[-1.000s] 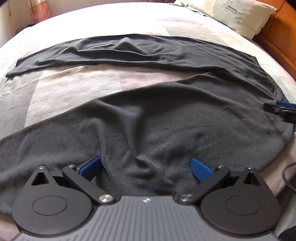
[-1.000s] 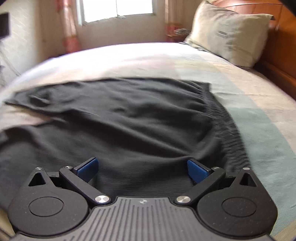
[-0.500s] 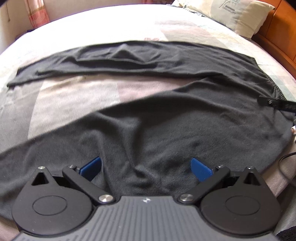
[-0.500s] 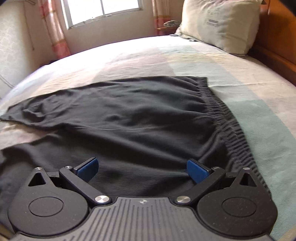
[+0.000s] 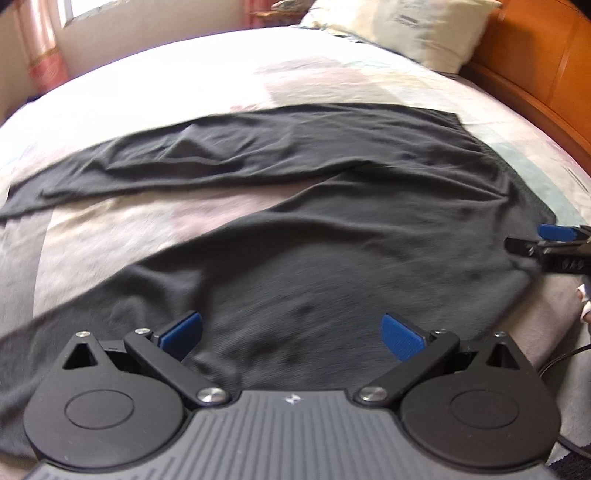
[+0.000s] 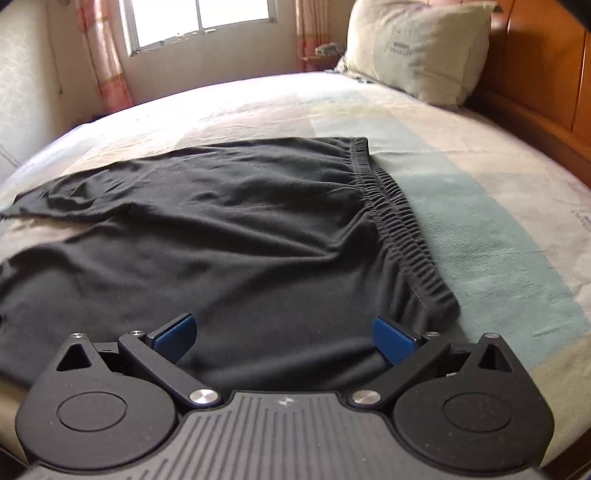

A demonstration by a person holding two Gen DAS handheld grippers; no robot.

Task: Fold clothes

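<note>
— So where do the black trousers [image 5: 332,236] lie?
— Spread flat on the bed [image 5: 229,74], legs splayed toward nine o'clock, waistband [image 6: 402,221] at three.
— And the jaws?
— Left gripper [image 5: 291,332] wide, empty, over the near leg; right gripper [image 6: 284,338] wide, at the near waistband corner.
— Advice?
— I'd pinch edges cleanly, lifting both evenly.

Left gripper [image 5: 291,334] has swung its view up and toward 1 o'clock since a second ago, so the pillow [image 5: 417,26] and a bit of window now show. The right gripper [image 6: 282,334] dropped in closer over the black pants [image 6: 221,229], with the elastic waistband [image 6: 402,221] running up at 1 o'clock, way sharper now than the blurry earlier shot.
</note>
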